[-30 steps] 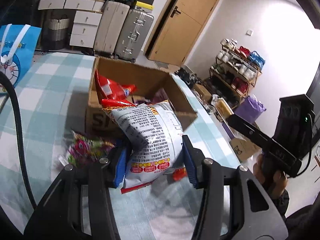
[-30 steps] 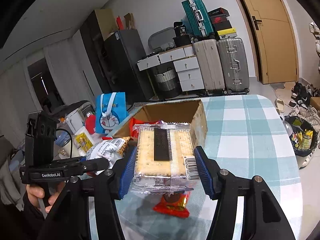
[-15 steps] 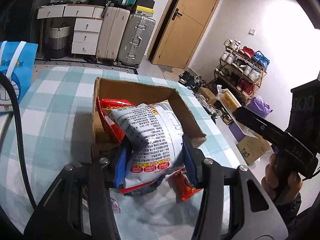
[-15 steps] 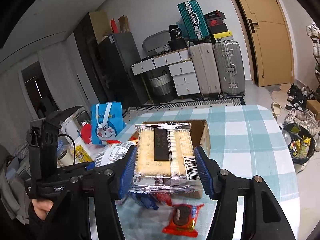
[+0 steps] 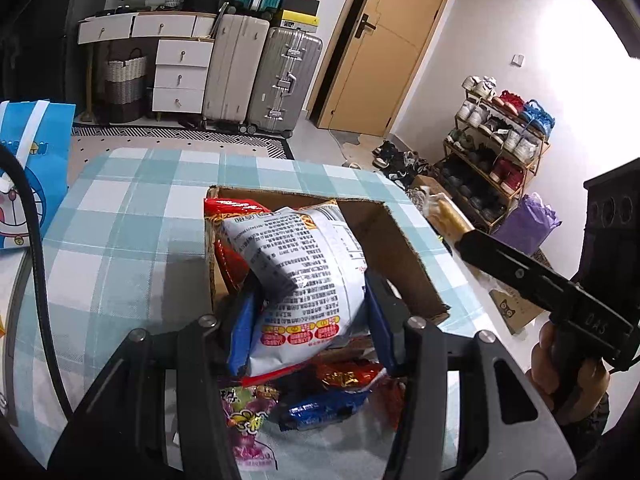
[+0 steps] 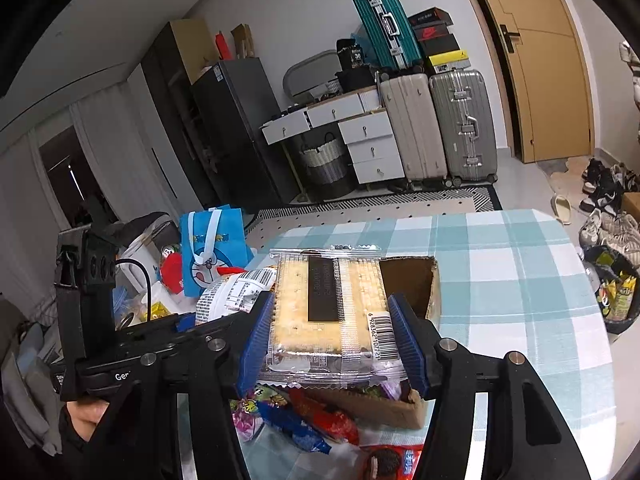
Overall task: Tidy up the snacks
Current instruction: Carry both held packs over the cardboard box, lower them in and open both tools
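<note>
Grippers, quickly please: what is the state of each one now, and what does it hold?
Left gripper: closed on the white snack bag.
Right gripper: closed on the clear cracker pack.

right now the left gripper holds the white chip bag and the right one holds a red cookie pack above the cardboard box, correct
Not quite. The right gripper is shut on a clear-wrapped cracker pack, pale biscuits with a dark label, not a red cookie pack; the right wrist view shows it. The rest holds: the left gripper grips the white chip bag, both above the cardboard box.
</note>
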Motion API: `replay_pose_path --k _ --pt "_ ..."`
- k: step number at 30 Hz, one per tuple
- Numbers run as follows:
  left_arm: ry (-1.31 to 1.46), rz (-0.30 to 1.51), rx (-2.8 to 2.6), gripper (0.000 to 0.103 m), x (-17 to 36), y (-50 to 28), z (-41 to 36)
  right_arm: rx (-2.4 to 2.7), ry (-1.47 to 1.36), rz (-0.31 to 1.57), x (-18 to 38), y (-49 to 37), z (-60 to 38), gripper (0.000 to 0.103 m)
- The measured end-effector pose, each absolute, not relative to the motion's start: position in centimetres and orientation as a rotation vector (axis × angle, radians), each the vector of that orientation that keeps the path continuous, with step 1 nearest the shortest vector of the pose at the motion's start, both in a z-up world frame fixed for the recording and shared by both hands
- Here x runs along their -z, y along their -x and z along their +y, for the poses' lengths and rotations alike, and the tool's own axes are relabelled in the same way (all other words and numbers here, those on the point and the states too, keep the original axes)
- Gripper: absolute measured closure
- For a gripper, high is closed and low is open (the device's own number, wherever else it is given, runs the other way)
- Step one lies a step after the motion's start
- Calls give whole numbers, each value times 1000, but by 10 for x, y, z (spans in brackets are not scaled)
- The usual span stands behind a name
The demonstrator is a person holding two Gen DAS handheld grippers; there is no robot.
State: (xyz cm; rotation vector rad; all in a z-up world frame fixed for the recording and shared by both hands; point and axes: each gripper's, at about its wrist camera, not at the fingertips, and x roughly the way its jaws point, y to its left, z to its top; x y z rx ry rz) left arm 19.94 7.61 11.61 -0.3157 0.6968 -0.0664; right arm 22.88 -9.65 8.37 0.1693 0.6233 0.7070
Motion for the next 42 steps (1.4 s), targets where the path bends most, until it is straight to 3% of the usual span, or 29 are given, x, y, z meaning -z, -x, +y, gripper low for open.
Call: replay_pose_path --k 25,37,40,41,42 --pt "252 714 18 57 -50 -249 64 -717 -227 751 -20 -285 -64 45" --pt "201 747 20 56 -35 -268 47 -703 -239 743 -25 -289 -70 44" --pt "219 758 3 50 -36 -262 52 -721 -231 714 -31 -283 -74 42" --pt "227 749 4 44 -38 -257 53 -708 -222 700 -34 -279 -76 34" --pt "230 738 6 29 -41 -253 55 -696 -212 681 -37 -275 -80 29"
